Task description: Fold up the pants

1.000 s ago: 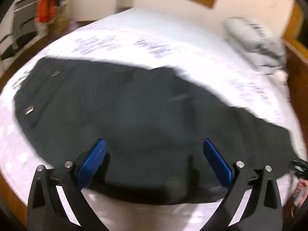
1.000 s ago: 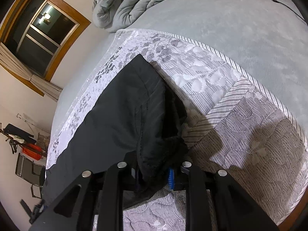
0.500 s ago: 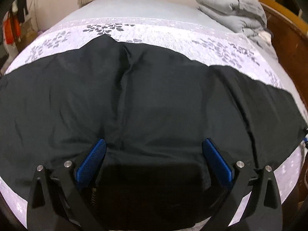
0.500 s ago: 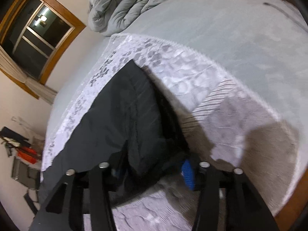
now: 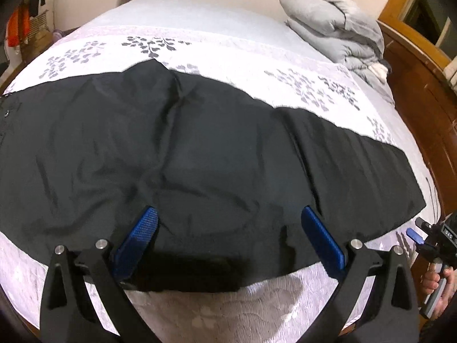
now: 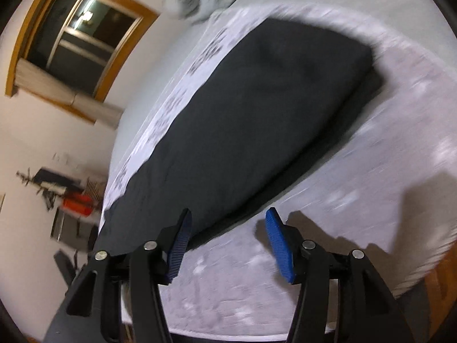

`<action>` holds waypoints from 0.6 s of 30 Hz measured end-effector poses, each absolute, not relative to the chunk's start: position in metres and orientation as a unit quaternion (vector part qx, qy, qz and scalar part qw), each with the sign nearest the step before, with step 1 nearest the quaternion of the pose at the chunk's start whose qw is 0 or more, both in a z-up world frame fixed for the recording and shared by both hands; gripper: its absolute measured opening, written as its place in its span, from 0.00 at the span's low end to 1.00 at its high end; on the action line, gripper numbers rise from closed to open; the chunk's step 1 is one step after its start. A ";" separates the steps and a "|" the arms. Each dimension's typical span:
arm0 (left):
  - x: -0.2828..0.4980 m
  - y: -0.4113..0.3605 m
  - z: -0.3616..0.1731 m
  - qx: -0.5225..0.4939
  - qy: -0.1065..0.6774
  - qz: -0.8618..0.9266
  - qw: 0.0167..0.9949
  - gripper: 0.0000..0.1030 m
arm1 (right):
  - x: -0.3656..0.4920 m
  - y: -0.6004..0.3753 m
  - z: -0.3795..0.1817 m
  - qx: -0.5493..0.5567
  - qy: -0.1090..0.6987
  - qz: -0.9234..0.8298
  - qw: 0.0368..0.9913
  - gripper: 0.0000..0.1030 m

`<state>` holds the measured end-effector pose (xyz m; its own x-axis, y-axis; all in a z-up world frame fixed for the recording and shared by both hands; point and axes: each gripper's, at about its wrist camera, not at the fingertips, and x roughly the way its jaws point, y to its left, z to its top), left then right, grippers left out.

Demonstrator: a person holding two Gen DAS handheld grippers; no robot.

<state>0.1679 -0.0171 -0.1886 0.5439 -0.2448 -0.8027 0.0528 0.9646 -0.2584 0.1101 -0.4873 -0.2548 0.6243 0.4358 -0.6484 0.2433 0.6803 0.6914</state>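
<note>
Left claw [image 5: 228, 237]: jaws spread wide, blue ribbed pads [image 5: 142, 230] clear of any grip. It hangs over the near edge of the black, lightly creased fabric pants [image 5: 200, 154], and whether the pads touch the cloth cannot be told.

Right claw [image 6: 227, 238]: jaws spread, nothing between them. Its left blue pad [image 6: 180, 245] sits at the near edge of the same pants [image 6: 251, 120]; the other pad lies over bare bed cover. This view is motion-blurred.

Pants: laid flat as one long band across the bed with the white and grey leaf-patterned quilted cover [image 5: 257, 308]. In the left wrist view the band runs from 9 o'clock to 3 o'clock. In the right wrist view it runs from 7 o'clock to 1 o'clock, ending in a squared edge.

Right claw seen from the left wrist view [image 5: 422, 237]: at 4 o'clock, just beside the pants' end, with a hand [image 5: 437, 285] on its handle.

Surroundings: a bundled grey duvet [image 5: 337, 28] at 1 o'clock on the bed. A brown wooden bed frame [image 5: 414, 80] stands at 2 o'clock. A wood-framed dark window [image 6: 77, 34] shows at 10 o'clock in the right wrist view.
</note>
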 end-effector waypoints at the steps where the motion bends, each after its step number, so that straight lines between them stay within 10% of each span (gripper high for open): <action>1: 0.168 -0.020 -0.192 -0.096 0.474 -0.088 0.871 0.97 | 0.114 -0.483 -0.258 0.399 0.432 0.065 0.806 0.53; 6: 0.170 -0.023 -0.202 -0.079 0.480 -0.084 0.870 0.97 | 0.135 -0.470 -0.274 0.420 0.446 0.073 0.787 0.53; 11: 0.175 -0.026 -0.206 -0.067 0.479 -0.076 0.872 0.97 | 0.137 -0.481 -0.272 0.420 0.428 0.072 0.797 0.11; 18: 0.177 -0.037 -0.211 -0.043 0.476 -0.079 0.875 0.97 | 0.135 -0.479 -0.274 0.405 0.436 0.056 0.802 0.06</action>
<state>0.1774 -0.0369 -0.2108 0.5342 -0.1781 -0.8264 0.0970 0.9840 -0.1493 0.1351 -0.4794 -0.2736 0.6127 0.4431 -0.6544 0.2636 0.6661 0.6978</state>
